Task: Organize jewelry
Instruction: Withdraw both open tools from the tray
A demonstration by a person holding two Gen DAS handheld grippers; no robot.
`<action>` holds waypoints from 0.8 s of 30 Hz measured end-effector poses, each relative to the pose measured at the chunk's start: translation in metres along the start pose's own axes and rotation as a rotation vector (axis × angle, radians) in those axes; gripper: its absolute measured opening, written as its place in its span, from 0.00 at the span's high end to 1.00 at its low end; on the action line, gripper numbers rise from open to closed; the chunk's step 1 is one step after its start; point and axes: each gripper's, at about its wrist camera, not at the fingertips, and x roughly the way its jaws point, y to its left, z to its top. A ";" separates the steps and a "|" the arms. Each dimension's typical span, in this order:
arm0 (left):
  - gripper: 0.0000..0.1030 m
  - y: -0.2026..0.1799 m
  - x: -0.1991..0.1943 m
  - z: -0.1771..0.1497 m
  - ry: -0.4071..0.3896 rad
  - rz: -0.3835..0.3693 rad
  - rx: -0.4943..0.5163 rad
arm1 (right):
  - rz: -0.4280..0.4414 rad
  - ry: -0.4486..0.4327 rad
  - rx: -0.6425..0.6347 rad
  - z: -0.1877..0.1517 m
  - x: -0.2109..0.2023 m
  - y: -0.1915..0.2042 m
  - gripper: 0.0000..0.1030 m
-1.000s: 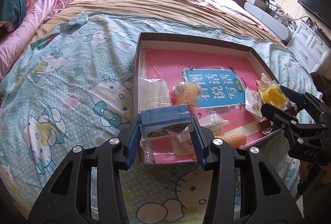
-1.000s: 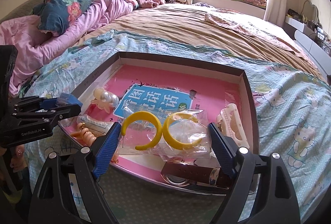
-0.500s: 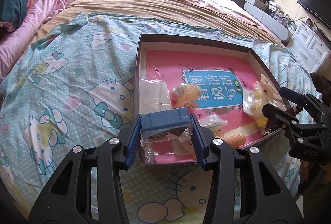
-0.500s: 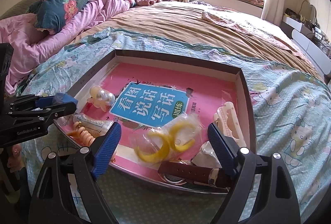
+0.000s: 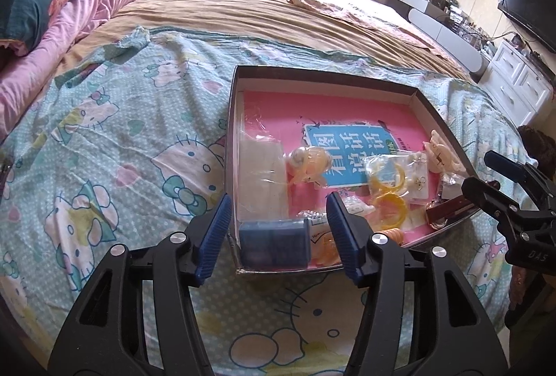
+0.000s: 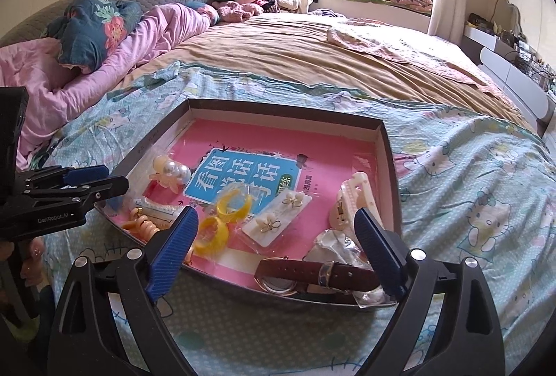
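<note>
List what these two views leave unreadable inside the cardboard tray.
- Blue plastic case, left wrist view: contents unreadable through its tinted lid.
- Brown leather watch, right wrist view: dial cut off by the tray rim.
- Crumpled clear bag, right wrist view: contents too small.

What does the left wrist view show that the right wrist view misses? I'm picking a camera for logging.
Only the left wrist view shows the blue box in the tray's near corner and the TV. Only the right wrist view shows the brown watch whole and the flower earring card. Both show the tray, yellow hoops, and both grippers open.
</note>
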 end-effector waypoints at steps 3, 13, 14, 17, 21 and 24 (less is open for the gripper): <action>0.44 0.000 -0.006 0.001 -0.007 0.001 -0.002 | -0.004 -0.010 0.002 0.001 -0.006 -0.001 0.11; 0.18 -0.005 -0.031 0.002 -0.040 -0.002 0.001 | -0.004 -0.050 0.010 0.002 -0.031 -0.001 0.06; 0.15 -0.006 -0.033 0.001 -0.044 -0.003 0.002 | -0.005 -0.055 0.011 0.001 -0.033 0.000 0.06; 0.13 -0.008 -0.040 0.000 -0.053 -0.005 0.006 | 0.002 -0.062 0.022 -0.001 -0.041 -0.002 0.06; 0.09 -0.013 -0.047 -0.003 -0.059 -0.009 0.010 | 0.004 -0.071 0.025 -0.003 -0.053 -0.002 0.06; 0.09 -0.014 -0.053 -0.008 -0.062 -0.004 0.013 | 0.005 -0.084 0.026 -0.005 -0.063 -0.002 0.05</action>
